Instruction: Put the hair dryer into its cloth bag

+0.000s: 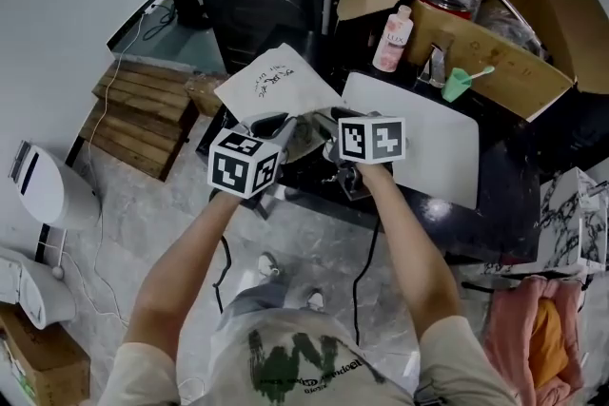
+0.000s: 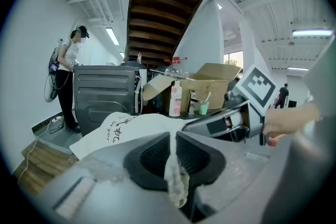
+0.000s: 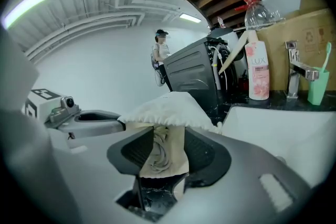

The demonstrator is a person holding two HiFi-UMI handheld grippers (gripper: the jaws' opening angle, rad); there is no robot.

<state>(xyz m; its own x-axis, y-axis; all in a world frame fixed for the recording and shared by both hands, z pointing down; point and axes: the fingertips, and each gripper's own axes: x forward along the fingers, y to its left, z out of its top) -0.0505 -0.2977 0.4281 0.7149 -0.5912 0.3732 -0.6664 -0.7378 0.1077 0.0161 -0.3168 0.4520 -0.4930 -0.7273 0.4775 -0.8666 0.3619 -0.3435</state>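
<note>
Hair dryer handling comes second here, because it is the cloth bag I hold. It is soft, light and floppy, so its mouth sags unless both edges are kept apart. My left gripper has its jaws nearly together on a thin fold of the hem. My right gripper is clamped on a thicker bunch of cloth with what looks like the drawstring.

The bag lies on the dark counter, printed side up. The dryer itself I can't pick out for sure; the grey shape between the grippers may be it at the bag's mouth. It would be rigid and heavier than the cloth, so best taken by the handle.

Behind stand a pink bottle, a green cup and a cardboard box, all clear of the bag.
</note>
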